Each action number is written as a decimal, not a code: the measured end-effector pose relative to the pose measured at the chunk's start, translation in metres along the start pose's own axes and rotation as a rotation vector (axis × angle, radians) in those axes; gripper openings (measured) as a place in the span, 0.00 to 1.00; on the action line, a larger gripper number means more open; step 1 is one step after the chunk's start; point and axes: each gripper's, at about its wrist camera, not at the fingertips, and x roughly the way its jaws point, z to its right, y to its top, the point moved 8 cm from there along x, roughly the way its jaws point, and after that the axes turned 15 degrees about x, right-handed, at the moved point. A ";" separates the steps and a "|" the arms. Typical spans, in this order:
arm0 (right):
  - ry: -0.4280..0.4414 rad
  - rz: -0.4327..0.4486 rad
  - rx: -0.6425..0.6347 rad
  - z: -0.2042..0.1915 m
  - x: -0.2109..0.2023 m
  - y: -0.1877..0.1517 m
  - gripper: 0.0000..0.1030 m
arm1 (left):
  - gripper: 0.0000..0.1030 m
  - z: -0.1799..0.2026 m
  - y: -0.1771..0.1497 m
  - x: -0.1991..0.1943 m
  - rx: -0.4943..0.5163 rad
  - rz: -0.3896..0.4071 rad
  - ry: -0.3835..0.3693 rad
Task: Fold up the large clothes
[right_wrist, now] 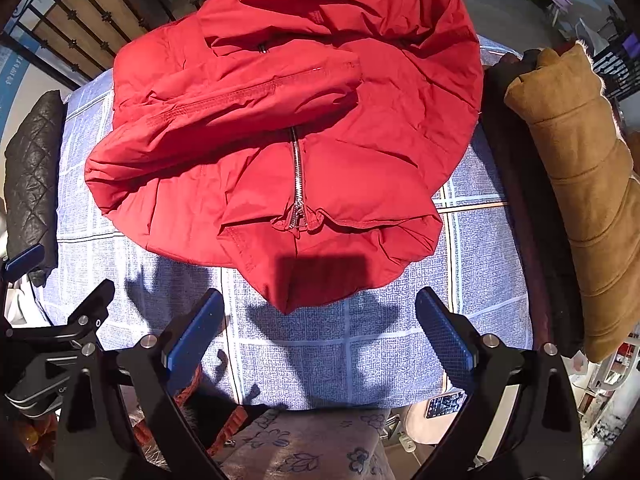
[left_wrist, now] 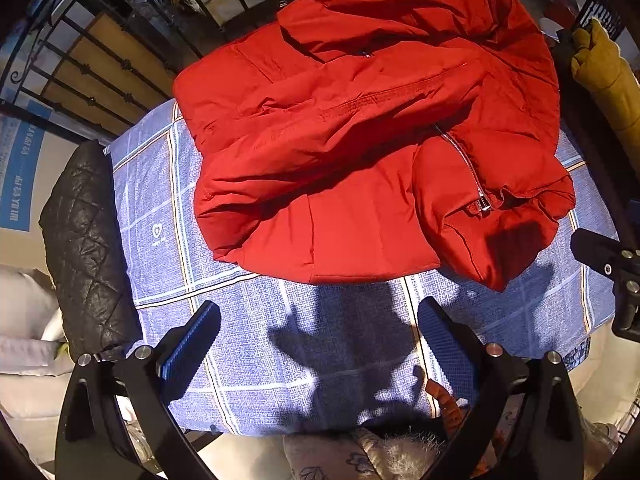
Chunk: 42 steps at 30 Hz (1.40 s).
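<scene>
While both tongs gape wide and empty, the red jacket [left_wrist: 360, 152] lies on the bench [left_wrist: 256, 360]. Left tongs [left_wrist: 320, 344] and right tongs [right_wrist: 320, 340] hover near its hem.

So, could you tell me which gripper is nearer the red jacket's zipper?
Right. The right gripper sits just below the zipper; the left gripper is off toward its left.

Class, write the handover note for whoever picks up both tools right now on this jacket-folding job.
Left tool: open, holding nothing, above the blue checked cloth.
Right tool: open, holding nothing, just short of the jacket's near edge.
Red jacket: on the cloth, zipper up, one sleeve laid across the front.
Done: that sleeve fold, apparently.
Left: tidy the rest and fold the body.
</scene>
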 end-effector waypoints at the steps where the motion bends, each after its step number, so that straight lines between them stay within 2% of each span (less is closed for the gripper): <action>1: -0.001 0.002 0.003 0.000 0.000 0.001 0.92 | 0.94 -0.001 0.000 0.001 -0.001 -0.002 -0.002; 4: 0.026 -0.001 0.030 -0.001 0.004 0.004 0.92 | 0.94 -0.009 -0.004 0.010 -0.018 -0.018 -0.015; 7: 0.109 -0.046 0.086 -0.009 0.015 0.004 0.92 | 0.94 -0.037 -0.017 0.025 -0.081 -0.055 -0.019; 11: 0.262 -0.186 0.154 -0.040 0.043 -0.011 0.92 | 0.94 -0.103 -0.054 0.045 -0.218 -0.110 0.029; 14: 0.396 -0.337 0.248 -0.081 0.076 -0.027 0.92 | 0.94 -0.148 -0.084 0.056 -0.316 -0.146 0.075; 15: 0.422 -0.358 0.265 -0.094 0.083 -0.029 0.92 | 0.94 -0.163 -0.096 0.059 -0.356 -0.155 0.092; 17: 0.481 -0.365 0.282 -0.122 0.091 -0.024 0.92 | 0.94 -0.184 -0.115 0.064 -0.415 -0.166 0.102; 20: 0.558 -0.320 0.312 -0.176 0.101 0.001 0.92 | 0.94 -0.199 -0.137 0.072 -0.465 -0.184 0.094; 23: 0.547 -0.247 0.343 -0.218 0.115 0.040 0.91 | 0.94 -0.200 -0.151 0.078 -0.476 -0.203 0.078; 24: 0.484 -0.215 0.335 -0.225 0.122 0.053 0.89 | 0.94 -0.199 -0.152 0.082 -0.481 -0.203 0.069; 25: 0.404 -0.186 0.319 -0.227 0.134 0.059 0.81 | 0.94 -0.198 -0.155 0.083 -0.486 -0.203 0.064; 26: 0.330 -0.163 0.297 -0.234 0.145 0.066 0.67 | 0.94 -0.198 -0.157 0.083 -0.492 -0.205 0.058; 27: 0.298 -0.144 0.274 -0.245 0.148 0.070 0.58 | 0.94 -0.198 -0.158 0.083 -0.500 -0.203 0.051; 29: 0.268 -0.068 0.156 -0.268 0.136 0.069 0.25 | 0.94 -0.203 -0.160 0.081 -0.510 -0.188 0.055; 31: 0.306 0.019 -0.088 -0.304 0.108 0.051 0.14 | 0.94 -0.212 -0.160 0.080 -0.517 -0.177 0.076; 34: 0.459 -0.041 -0.370 -0.334 0.069 -0.011 0.08 | 0.94 -0.229 -0.153 0.074 -0.529 -0.164 0.103; 36: 0.478 -0.069 -0.564 -0.327 0.046 -0.061 0.07 | 0.94 -0.243 -0.138 0.064 -0.517 -0.134 0.133; 37: 0.467 -0.068 -0.611 -0.315 0.041 -0.077 0.07 | 0.94 -0.248 -0.127 0.058 -0.503 -0.114 0.148; 39: 0.451 -0.125 -0.633 -0.277 0.042 -0.097 0.07 | 0.94 -0.252 -0.098 0.044 -0.460 -0.067 0.171; 40: 0.446 -0.188 -0.596 -0.249 0.048 -0.102 0.06 | 0.94 -0.250 -0.082 0.038 -0.432 -0.044 0.178; 42: 0.424 -0.235 -0.520 -0.198 0.053 -0.108 0.06 | 0.94 -0.237 -0.045 0.027 -0.349 0.000 0.183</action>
